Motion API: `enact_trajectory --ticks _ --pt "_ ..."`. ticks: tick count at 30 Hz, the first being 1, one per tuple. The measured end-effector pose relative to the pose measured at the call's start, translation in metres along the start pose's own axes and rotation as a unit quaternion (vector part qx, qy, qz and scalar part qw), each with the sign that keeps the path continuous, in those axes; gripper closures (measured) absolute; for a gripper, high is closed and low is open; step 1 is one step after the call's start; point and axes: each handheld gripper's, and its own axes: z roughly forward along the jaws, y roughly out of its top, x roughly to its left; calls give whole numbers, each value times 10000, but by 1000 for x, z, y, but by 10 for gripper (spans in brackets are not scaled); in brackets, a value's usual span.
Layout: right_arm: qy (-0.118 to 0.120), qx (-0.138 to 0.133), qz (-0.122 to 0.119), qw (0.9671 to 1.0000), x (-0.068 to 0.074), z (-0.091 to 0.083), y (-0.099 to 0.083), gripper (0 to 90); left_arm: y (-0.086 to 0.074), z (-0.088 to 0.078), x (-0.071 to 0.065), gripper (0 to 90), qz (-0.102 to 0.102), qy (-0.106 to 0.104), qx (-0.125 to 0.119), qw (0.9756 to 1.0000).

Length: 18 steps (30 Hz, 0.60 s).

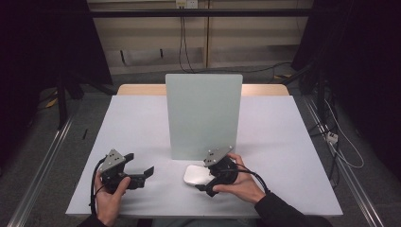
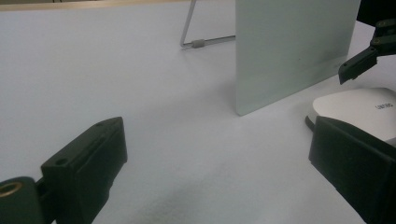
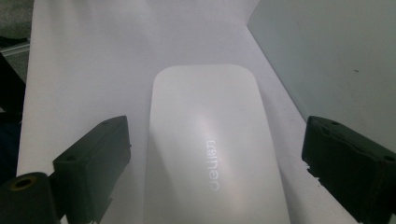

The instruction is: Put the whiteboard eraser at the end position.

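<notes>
- In the right gripper view we see our right gripper [image 3: 212, 154] with its jaws spread wide, one pad at the lower left of the frame and one at the lower right; neither pad touches anything.
- Between those jaws, running up the middle of that frame, lies the white mouse [image 3: 212, 144]. It sits flat on the white table cover [image 3: 84, 70], with a clear gap to each pad.
- We judge the mouse to be set down and let go: it rests on its own, in the lower centre of the high view [image 1: 197, 175], just in front of the upright panel [image 1: 203, 113]. What seems left is to draw the right gripper [image 1: 208, 182] back off it, or to close on it again if it is to go elsewhere; the pictures do not say which.
- In the high view our left gripper [image 1: 142, 172] is at the lower left, well apart from the mouse. In the left gripper view its jaws are spread with only bare cover between them, and the mouse [image 2: 359, 109] shows at the right edge.
- The mouse is a low, rounded, smooth white shell with soft corners and a glossy sheen. A pale grey brand mark is printed along its back; we cannot read it with certainty.
- The panel is a pale grey-green sheet standing on a thin wire stand [image 2: 189, 32], seen in the upper centre of the left gripper view.
</notes>
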Motion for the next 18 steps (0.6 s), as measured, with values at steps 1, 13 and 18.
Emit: enact_trajectory --ticks 1,13,18 --pt "-29 -42 16 10000 1 0 0 78 0 0 0 42 -1 -2 1 10000" --pt "-230 -326 289 9988 -1 -5 2 77 0 0 -1 42 11 -11 -12 10000" --pt "-261 -388 357 9983 -1 -6 1 77 0 -1 -1 42 -10 -4 -26 10000"
